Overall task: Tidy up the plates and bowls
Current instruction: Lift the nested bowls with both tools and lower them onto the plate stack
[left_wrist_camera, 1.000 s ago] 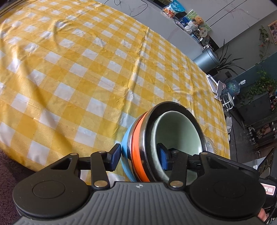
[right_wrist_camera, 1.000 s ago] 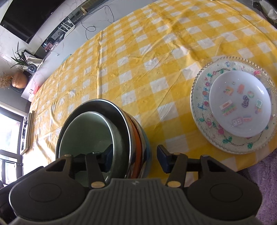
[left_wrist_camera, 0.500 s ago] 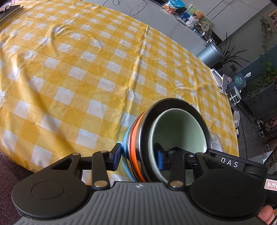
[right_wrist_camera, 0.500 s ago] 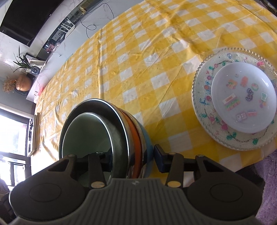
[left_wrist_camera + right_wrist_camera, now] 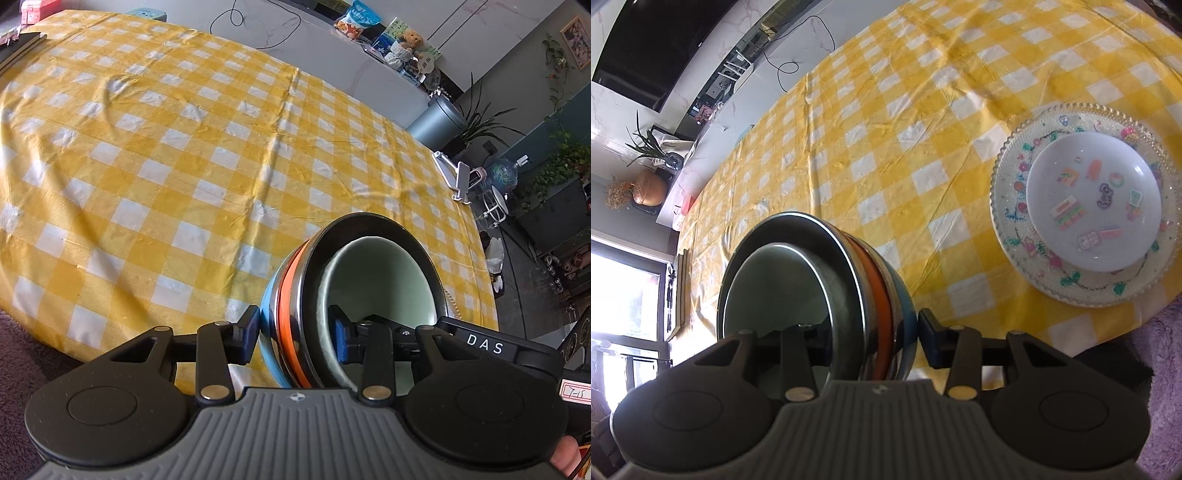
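Both grippers (image 5: 295, 334) (image 5: 871, 338) seemingly clamp the bowl stack (image 5: 369, 280).

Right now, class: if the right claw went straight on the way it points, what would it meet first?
The right claw already grips the stack of nested bowls, so that goes along with it. Past the stack, the line probably ends on bare yellow checked tablecloth; the decorated plate lies off to the side. Depth is unclear.
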Tool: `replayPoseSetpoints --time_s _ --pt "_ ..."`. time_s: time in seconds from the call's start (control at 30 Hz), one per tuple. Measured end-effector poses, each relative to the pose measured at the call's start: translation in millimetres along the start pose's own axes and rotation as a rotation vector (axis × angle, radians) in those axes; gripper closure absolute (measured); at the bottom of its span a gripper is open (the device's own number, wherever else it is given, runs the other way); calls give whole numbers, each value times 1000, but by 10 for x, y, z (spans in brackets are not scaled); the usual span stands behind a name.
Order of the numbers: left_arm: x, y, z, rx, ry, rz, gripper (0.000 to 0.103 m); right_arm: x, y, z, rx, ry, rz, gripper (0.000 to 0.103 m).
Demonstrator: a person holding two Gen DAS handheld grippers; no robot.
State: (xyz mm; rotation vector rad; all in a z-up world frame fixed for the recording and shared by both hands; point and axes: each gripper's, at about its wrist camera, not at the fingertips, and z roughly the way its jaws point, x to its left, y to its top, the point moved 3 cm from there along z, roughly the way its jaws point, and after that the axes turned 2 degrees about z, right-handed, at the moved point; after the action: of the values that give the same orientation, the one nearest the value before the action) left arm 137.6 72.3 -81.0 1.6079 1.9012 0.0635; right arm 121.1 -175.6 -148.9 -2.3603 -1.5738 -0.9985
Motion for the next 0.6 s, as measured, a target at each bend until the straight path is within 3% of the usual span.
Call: replayPoseSetpoints --time_s 0.4,0.6 --pt "-859 -123 11 -20 -83 119 59 -519 194 -763 -109 17 66 61" --pt "-1273 -160 207 16 -124 158 60 -843 360 -1077 -181 -1 113 61"
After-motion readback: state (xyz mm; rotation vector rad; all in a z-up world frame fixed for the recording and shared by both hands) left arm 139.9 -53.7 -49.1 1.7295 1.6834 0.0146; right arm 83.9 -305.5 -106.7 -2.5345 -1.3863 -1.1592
